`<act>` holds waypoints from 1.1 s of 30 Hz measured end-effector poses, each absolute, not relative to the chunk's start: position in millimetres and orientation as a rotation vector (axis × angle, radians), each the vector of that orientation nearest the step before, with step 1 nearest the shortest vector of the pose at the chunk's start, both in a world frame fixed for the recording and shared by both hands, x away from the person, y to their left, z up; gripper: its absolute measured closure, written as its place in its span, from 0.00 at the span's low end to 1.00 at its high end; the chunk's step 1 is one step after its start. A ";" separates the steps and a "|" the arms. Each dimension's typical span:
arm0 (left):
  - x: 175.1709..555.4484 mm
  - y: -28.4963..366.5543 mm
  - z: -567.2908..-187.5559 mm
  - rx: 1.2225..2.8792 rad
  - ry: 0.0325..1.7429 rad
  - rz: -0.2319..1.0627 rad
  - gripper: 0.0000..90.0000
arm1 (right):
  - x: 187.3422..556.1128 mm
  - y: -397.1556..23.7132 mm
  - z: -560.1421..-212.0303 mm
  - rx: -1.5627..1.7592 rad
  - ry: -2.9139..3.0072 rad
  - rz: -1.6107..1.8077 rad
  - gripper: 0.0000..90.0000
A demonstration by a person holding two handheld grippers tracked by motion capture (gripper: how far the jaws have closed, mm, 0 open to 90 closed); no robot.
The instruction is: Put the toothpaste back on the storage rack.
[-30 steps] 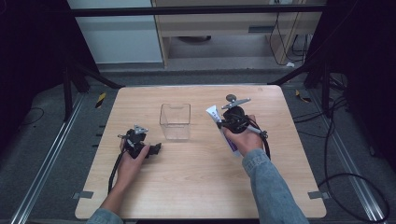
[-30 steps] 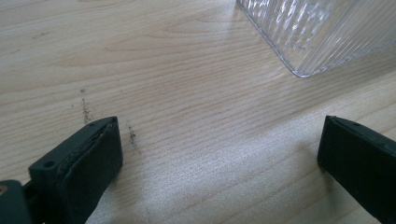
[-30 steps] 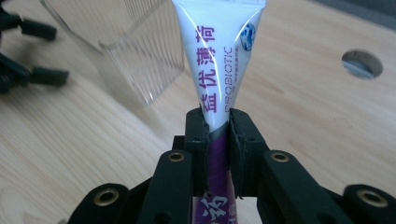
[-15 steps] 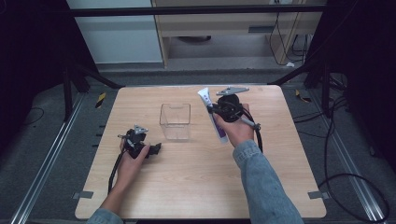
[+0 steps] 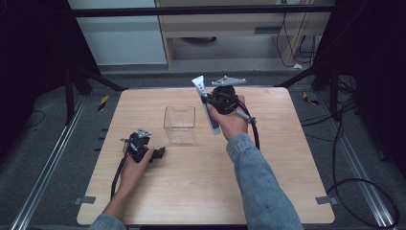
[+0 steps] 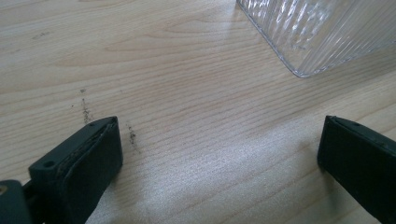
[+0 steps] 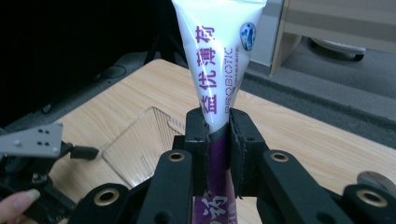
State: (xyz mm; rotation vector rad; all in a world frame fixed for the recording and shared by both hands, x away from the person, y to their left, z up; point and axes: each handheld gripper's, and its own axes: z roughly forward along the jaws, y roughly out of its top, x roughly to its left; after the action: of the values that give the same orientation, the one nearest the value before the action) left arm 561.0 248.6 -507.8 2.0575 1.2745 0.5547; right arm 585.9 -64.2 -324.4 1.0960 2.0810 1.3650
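The right claw (image 5: 209,98), clenched on a tube (image 5: 206,103) held upright above the desk (image 5: 287,158), sits just right of the clear box (image 5: 179,124), while the left claw (image 5: 160,152) rests released nearby.

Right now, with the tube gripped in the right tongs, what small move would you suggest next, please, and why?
Probably carry the right tongs a little left, over the clear container. They are shut on the tube, held above the table just right of the container, whose top is open. The left tongs rest open nearby.
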 end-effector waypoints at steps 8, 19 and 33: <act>561.1 248.8 -507.7 2.060 1.272 0.555 0.00 | 590.6 -41.8 -310.3 1.038 2.036 1.422 0.88; 561.1 248.8 -507.7 2.060 1.272 0.556 0.00 | 605.2 -18.0 -299.6 1.002 1.972 1.462 0.88; 561.1 248.7 -507.8 2.058 1.272 0.556 0.00 | 618.0 7.3 -300.9 0.967 1.932 1.515 0.88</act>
State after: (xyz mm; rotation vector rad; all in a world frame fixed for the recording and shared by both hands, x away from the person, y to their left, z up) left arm 561.1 248.7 -507.8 2.0576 1.2724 0.5565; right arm 618.0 7.3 -300.9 0.9668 1.9323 1.5148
